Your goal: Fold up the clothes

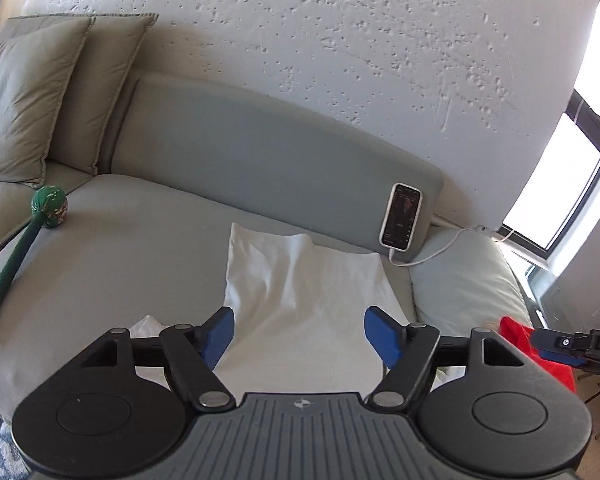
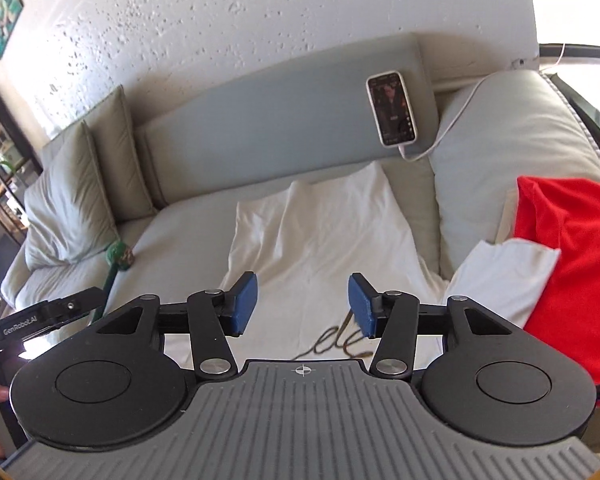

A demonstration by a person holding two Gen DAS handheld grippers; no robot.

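Observation:
A white garment (image 1: 300, 284) lies spread flat on the grey sofa seat (image 1: 120, 256), and also shows in the right wrist view (image 2: 320, 232) with brown script lettering (image 2: 336, 344) near its front. My left gripper (image 1: 299, 336) is open and empty, hovering over the garment's near part. My right gripper (image 2: 303, 308) is open and empty above the lettering. A red cloth (image 2: 572, 264) lies over the right arm cushion, partly over a white cloth (image 2: 504, 276). The right gripper's body shows at the left wrist view's right edge (image 1: 580, 348).
A phone (image 1: 402, 216) on a white cable leans on the grey backrest (image 1: 260, 152). A green ball-headed stick (image 1: 48, 208) lies on the seat at left. Cushions (image 1: 32, 96) stand at the far left. A window (image 1: 560, 184) is at the right.

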